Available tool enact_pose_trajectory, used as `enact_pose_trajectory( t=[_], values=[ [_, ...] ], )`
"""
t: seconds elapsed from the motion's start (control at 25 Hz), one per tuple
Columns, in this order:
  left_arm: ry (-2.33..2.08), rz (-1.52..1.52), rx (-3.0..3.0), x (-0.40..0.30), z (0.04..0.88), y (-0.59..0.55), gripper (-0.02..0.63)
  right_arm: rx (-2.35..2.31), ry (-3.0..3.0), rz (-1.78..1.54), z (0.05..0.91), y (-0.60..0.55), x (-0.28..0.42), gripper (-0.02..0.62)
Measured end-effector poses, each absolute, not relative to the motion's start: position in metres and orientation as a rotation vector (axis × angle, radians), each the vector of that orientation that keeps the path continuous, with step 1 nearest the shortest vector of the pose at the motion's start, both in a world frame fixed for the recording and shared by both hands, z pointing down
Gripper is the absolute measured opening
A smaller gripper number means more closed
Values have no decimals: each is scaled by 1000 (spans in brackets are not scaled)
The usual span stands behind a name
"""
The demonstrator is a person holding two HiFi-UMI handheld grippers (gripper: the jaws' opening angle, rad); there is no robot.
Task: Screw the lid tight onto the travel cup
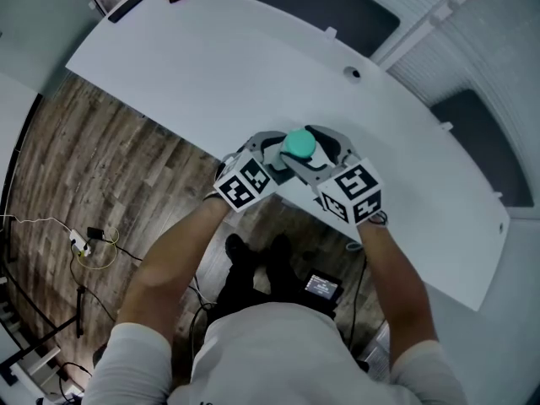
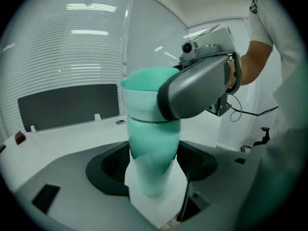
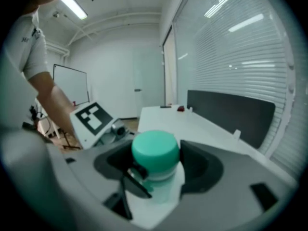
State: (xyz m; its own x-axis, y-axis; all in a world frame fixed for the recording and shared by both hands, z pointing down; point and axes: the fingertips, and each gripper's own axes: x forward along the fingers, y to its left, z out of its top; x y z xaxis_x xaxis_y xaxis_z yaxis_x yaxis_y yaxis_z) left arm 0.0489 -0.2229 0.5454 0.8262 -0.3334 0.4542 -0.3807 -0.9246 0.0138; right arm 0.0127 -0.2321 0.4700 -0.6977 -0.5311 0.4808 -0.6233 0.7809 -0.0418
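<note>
The travel cup (image 2: 153, 148) is held up in the air, close to the person, just over the near edge of the white table (image 1: 211, 66). If the lid (image 3: 155, 150) is turned while crooked, it could get stuck. If the cup is not squeezed hard enough, it could spin or be dropped on the floor (image 1: 93, 167). The cup's body is squeezed by the left gripper (image 1: 274, 154). The lid is squeezed by the right gripper (image 1: 314, 154).
</note>
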Motion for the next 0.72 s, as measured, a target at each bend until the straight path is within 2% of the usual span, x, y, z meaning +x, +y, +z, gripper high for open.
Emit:
enact_pose_trajectory(
  t=[0.48, 0.72],
  values=[
    [-1029, 583, 2700, 48, 551, -234, 322, 1333, -2361, 359, 471, -244, 24, 316],
    [-808, 622, 2783, 45, 542, -227, 322, 1120, -2452, 318, 471, -239, 19, 316]
  ],
)
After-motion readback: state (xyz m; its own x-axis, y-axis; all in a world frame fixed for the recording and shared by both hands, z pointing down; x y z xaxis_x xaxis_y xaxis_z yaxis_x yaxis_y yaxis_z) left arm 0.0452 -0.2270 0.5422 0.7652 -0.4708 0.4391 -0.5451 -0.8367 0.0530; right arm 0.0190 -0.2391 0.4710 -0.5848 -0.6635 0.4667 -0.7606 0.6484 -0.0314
